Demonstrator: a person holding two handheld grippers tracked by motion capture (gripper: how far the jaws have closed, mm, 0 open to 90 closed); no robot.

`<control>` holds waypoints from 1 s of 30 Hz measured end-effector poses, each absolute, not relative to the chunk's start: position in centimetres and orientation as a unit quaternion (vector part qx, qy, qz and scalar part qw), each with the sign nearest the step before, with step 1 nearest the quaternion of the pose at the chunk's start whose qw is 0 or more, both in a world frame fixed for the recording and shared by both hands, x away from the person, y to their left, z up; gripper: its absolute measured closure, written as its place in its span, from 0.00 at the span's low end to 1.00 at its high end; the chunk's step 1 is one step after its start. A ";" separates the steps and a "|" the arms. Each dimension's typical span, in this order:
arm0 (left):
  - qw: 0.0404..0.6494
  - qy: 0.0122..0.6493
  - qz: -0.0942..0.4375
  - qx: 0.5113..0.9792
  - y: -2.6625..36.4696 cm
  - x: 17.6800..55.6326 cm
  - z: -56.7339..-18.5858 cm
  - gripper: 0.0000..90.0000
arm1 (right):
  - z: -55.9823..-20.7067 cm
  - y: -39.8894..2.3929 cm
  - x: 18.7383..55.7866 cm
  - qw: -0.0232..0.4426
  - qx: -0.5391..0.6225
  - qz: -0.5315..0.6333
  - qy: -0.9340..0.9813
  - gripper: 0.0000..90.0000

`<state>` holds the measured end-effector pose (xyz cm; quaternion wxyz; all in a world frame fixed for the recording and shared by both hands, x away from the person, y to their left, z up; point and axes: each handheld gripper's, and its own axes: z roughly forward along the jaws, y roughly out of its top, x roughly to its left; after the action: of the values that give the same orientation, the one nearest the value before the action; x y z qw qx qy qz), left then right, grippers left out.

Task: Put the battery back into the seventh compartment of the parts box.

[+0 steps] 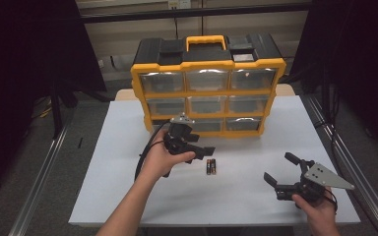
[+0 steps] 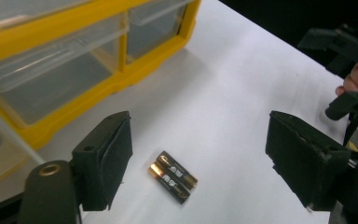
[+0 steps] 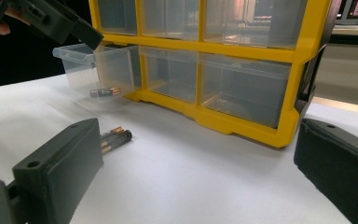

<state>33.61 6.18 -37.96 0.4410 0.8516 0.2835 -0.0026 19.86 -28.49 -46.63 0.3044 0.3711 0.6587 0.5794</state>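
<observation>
Batteries [image 2: 173, 176], two of them touching side by side, are lying loose on the white table [image 1: 236, 196] right under my left gripper [image 2: 198, 158], at about 3 o'clock from my hand in the high view. Its jaws stand wide with nothing between them, hanging just above the pair. Moving outward, the bottom-left drawer [image 3: 95, 70] of the yellow organizer [image 1: 207, 83] is pulled out at roughly 12 o'clock, and one battery [image 3: 105, 92] already lies inside it. My right gripper [image 1: 281, 172] sits well apart at 4 o'clock, jaws gaping and empty.

What worries me: since the two cells touch, closing on them could pinch both, or catch one off-centre and squirt it rolling across the table. Coming down tilted, a pad might also nudge them sideways before I get any grip.
</observation>
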 end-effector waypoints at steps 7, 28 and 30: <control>0.441 0.272 -0.011 0.855 5.3 32.8 -38.8 0.22 | -46.6 -28.5 19.9 0.304 0.372 0.579 0.659 0.01; 0.415 0.272 0.027 0.868 4.1 31.5 -42.6 0.32 | -46.6 -28.5 19.8 0.306 0.370 0.581 0.658 0.01; 0.408 0.273 0.033 0.871 4.0 31.4 -43.0 0.35 | -46.6 -28.5 19.9 0.306 0.370 0.581 0.658 0.01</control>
<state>31.44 4.04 -42.97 0.4081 0.8705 0.2731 0.0333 19.85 -28.50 -46.61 0.3062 0.3696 0.6576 0.5806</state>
